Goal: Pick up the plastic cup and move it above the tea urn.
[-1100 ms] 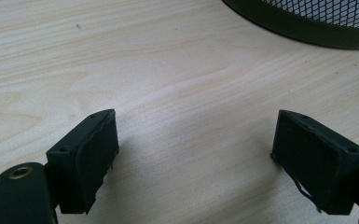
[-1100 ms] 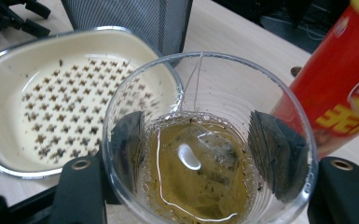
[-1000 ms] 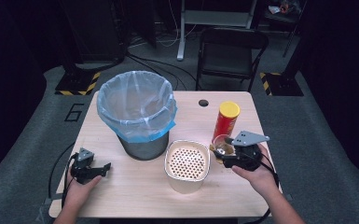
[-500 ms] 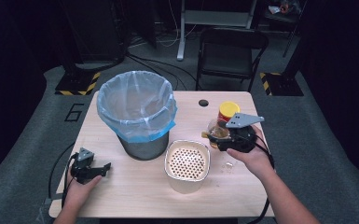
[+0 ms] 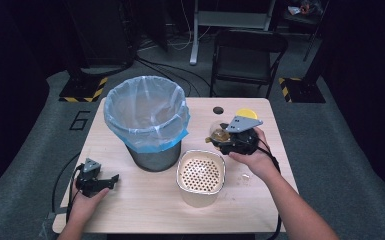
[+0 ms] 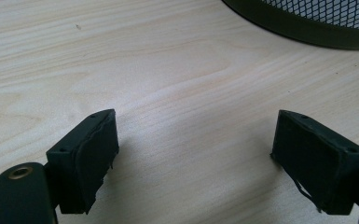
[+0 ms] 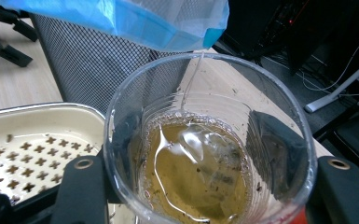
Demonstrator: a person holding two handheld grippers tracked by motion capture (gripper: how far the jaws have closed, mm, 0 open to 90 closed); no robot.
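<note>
The right gripper [image 5: 226, 141] has its jaws clamped on a clear plastic cup [image 7: 205, 149], one jaw on each side of the wall. The cup is lifted off the table [image 5: 145, 205], just right of the lined trash bin [image 5: 147, 120] and above the far edge of the perforated cream container [image 5: 200, 175]. It holds brownish liquid with dark flecks and a tea bag [image 7: 200, 154]. A yellow-lidded can [image 5: 247, 114] shows behind the gripper. Left of the bin, near the table's front edge, the left gripper [image 5: 100, 181] rests on the wood with its jaws spread wide and empty
</note>
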